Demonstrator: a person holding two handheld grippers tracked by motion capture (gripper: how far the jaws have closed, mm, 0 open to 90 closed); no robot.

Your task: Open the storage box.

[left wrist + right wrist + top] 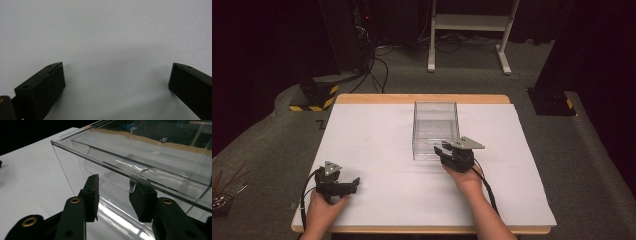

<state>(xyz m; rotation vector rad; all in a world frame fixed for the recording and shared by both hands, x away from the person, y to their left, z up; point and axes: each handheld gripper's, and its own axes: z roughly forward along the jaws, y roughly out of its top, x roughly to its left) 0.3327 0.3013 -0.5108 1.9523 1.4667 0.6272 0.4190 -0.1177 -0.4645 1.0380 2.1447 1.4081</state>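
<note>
Where the white table (377, 130) is seen from the high view, a clear plastic box (435, 129) stands near its centre, and the right gripper (446, 150) is held at the box's near wall; the left gripper (353, 184) rests well apart. In the left gripper view, the jaws are spread wide over bare table. In the right gripper view, the jaws are parted, astride the box's front wall (110, 176).

Grey carpet floor (592, 165), white frame stand (469, 22), dark surroundings
</note>
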